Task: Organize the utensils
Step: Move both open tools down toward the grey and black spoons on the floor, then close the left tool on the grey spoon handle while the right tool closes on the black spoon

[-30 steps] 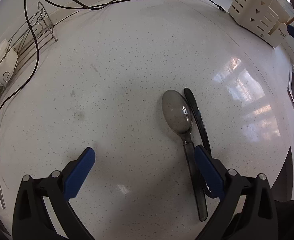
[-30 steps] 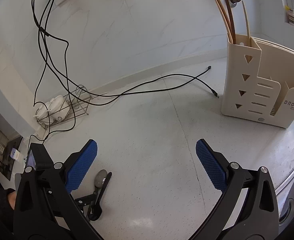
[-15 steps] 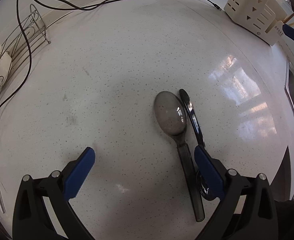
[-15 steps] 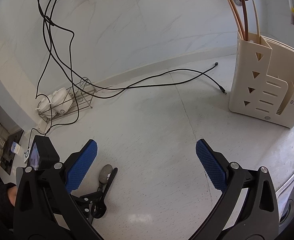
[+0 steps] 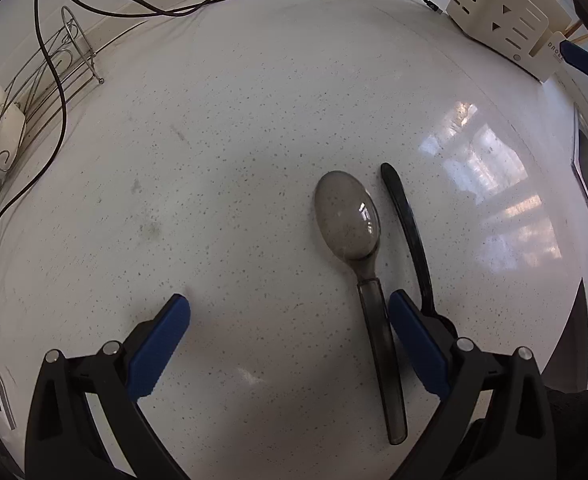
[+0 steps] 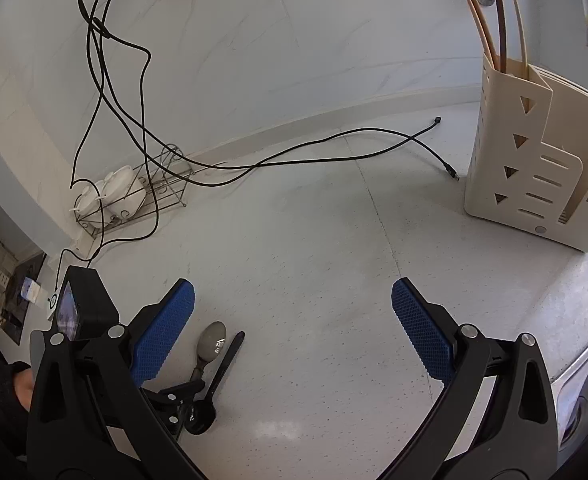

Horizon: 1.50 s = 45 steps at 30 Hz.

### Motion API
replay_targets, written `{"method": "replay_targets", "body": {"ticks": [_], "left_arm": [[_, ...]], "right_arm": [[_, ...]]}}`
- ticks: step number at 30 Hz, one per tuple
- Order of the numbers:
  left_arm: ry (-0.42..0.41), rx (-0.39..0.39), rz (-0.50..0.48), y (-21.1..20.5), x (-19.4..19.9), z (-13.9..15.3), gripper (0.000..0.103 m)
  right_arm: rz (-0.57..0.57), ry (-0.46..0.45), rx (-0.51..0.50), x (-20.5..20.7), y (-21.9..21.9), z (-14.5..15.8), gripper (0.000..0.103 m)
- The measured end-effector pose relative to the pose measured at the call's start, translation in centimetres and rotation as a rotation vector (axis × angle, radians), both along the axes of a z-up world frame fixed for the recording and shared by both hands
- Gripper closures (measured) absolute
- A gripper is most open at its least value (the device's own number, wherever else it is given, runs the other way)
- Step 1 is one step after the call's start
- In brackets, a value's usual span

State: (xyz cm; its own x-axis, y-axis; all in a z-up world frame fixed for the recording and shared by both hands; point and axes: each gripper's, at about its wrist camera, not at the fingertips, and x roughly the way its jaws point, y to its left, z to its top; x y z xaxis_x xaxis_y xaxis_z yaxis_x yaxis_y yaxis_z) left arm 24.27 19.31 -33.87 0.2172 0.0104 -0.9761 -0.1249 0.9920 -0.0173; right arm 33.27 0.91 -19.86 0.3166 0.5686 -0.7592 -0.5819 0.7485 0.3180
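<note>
Both spoons now apart where they lay touching: grey spoon [image 5: 348, 220] mid-counter, handle just inside left gripper's [image 5: 288, 312] right finger; black spoon [image 5: 408, 232] outside it. Left gripper jaws apart, empty. Right gripper [image 6: 292, 302] jaws apart, empty. Cream holder [image 6: 534, 176] marked "DROEE", counter's far right corner. Counter [image 5: 234, 120] white, speckled, glossy; black cables [image 6: 334, 152] along back edge

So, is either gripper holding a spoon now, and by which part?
Nothing is held. Left gripper and right gripper are both open; the grey spoon lies on the counter.
</note>
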Motion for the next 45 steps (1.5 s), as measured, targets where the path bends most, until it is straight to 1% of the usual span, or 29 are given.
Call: {"method": "replay_targets", "body": {"ticks": [3,8,11,14,19,21,22,26,27,29,31,33,35,37,45], "left_arm": [[0.007,-0.001,0.01,0.5,-0.5,0.1,0.005],[0.012,-0.002,0.052,2.8,-1.6,0.3,0.005],[0.015,-0.002,0.068,3.6,-2.0,0.3,0.005],[0.02,-0.003,0.076,4.2,-2.4,0.3,0.005],[0.029,-0.003,0.066,5.2,-3.2,0.3,0.005],[0.034,-0.004,0.058,5.3,-3.4,0.0,0.005],[0.035,-0.004,0.052,5.4,-3.5,-0.1,0.005],[0.03,-0.003,0.038,5.7,-4.1,-0.4,0.005],[0.029,-0.002,0.036,5.7,-4.1,-0.4,0.005],[0.027,-0.001,0.035,5.3,-4.0,-0.8,0.005],[0.024,0.0,0.034,5.5,-4.7,-0.6,0.005],[0.021,0.001,0.035,5.5,-4.8,-0.6,0.005],[0.019,0.003,0.032,5.4,-4.9,-0.6,0.005],[0.018,0.003,0.031,5.3,-5.0,-0.6,0.005],[0.024,0.004,0.004,4.3,-5.5,-0.5,0.005]], "right_arm": [[0.009,0.01,-0.003,-0.1,0.4,-0.1,0.008],[0.035,0.036,-0.026,-0.7,1.4,-0.8,0.008],[0.056,0.063,-0.066,-1.2,2.2,-1.6,0.008],[0.073,0.122,-0.113,-1.6,3.0,-2.8,0.008],[0.101,0.285,-0.189,-1.8,4.6,-5.4,0.01],[0.114,0.356,-0.208,-2.0,5.3,-6.3,0.016],[0.118,0.379,-0.222,-2.0,5.7,-6.7,0.017],[0.163,0.409,-0.293,-2.8,7.6,-7.5,0.024],[0.176,0.415,-0.318,-3.0,8.1,-7.8,0.03],[0.195,0.43,-0.372,-3.4,9.1,-8.2,0.033],[0.198,0.488,-0.42,-3.5,9.8,-9.1,0.034],[0.185,0.545,-0.433,-3.5,10.1,-9.9,0.04],[0.181,0.544,-0.46,-3.6,10.6,-10.1,0.041],[0.188,0.54,-0.478,-3.9,11.2,-10.1,0.044],[0.181,0.544,-0.542,-4.1,13.2,-10.4,0.065]]}}
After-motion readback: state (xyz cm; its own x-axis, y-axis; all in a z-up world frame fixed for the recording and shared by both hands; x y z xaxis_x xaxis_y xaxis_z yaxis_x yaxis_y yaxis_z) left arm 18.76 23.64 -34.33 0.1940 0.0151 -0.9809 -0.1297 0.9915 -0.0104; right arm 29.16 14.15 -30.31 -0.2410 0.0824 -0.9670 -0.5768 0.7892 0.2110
